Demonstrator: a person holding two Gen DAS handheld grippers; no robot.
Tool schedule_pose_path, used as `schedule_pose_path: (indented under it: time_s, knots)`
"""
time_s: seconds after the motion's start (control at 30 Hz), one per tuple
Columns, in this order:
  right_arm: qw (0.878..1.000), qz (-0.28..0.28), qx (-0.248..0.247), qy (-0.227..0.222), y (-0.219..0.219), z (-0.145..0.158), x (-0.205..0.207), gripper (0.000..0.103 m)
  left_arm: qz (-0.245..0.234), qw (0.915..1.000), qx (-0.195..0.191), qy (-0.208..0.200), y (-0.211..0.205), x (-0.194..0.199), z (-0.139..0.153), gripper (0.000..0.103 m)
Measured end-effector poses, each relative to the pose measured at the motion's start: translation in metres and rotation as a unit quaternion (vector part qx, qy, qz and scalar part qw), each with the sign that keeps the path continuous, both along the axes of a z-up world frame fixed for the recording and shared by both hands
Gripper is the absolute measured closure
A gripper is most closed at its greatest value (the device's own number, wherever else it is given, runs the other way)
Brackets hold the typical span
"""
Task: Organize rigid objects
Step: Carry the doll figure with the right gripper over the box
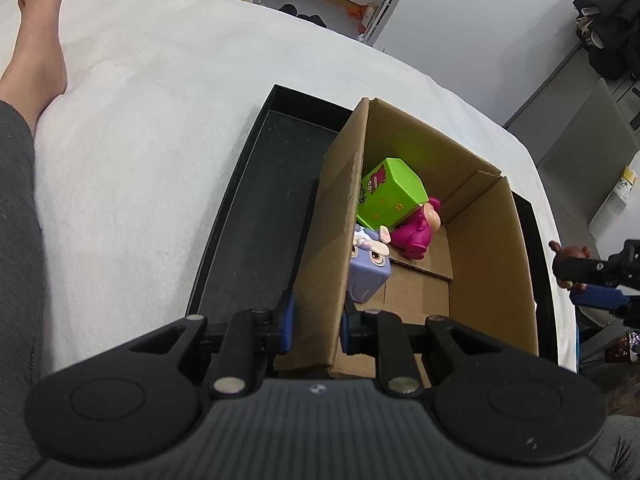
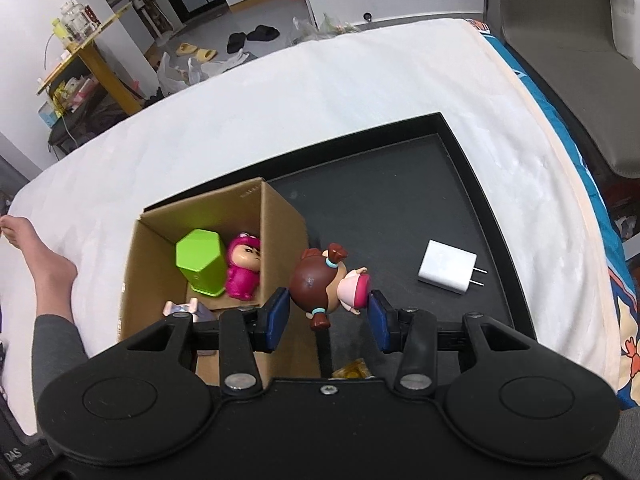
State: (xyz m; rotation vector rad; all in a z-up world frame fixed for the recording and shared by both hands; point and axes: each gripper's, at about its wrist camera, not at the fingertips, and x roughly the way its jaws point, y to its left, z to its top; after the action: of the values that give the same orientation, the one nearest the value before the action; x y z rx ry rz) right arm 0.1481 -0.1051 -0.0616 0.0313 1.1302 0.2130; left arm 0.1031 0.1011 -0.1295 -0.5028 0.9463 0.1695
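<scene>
The brown-haired doll figurine lies sideways between the 2 blue pads of the right claw, which pinches it at the head and at the pink skirt end. It is held above the black tray, just beside the right wall of the cardboard box. In the left wrist view the same figurine shows only partly, at the right edge, beyond the tray rim.

The cardboard box stands open-topped inside the black tray, toward its left side. It holds 3 items:
- a green hexagonal container, tilted and resting against the pink figurine;
- a pink figurine, touching the green container;
- a lavender rabbit-eared figurine, against the left wall of the box.

The left claw is pressed together on the left wall of the cardboard box, with 1 blue pad outside the wall and 1 inside.

A white plug adapter lies flat on the tray floor, right of the doll figurine and apart from it, with its 2 prongs pointing right.

The tray rests on a bed covered in white. A person's bare foot lies on the bed, well apart from the tray.
</scene>
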Motion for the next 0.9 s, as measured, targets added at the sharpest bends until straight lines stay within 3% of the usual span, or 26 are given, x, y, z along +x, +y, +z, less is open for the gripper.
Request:
schedule_pose_path:
  time_s: [0.9]
  knots:
    - [0.997, 0.067, 0.024, 0.0, 0.056, 0.008, -0.015, 0.061, -0.004, 1.0, 0.005, 0.0, -0.001, 0.0, 0.001, 0.083]
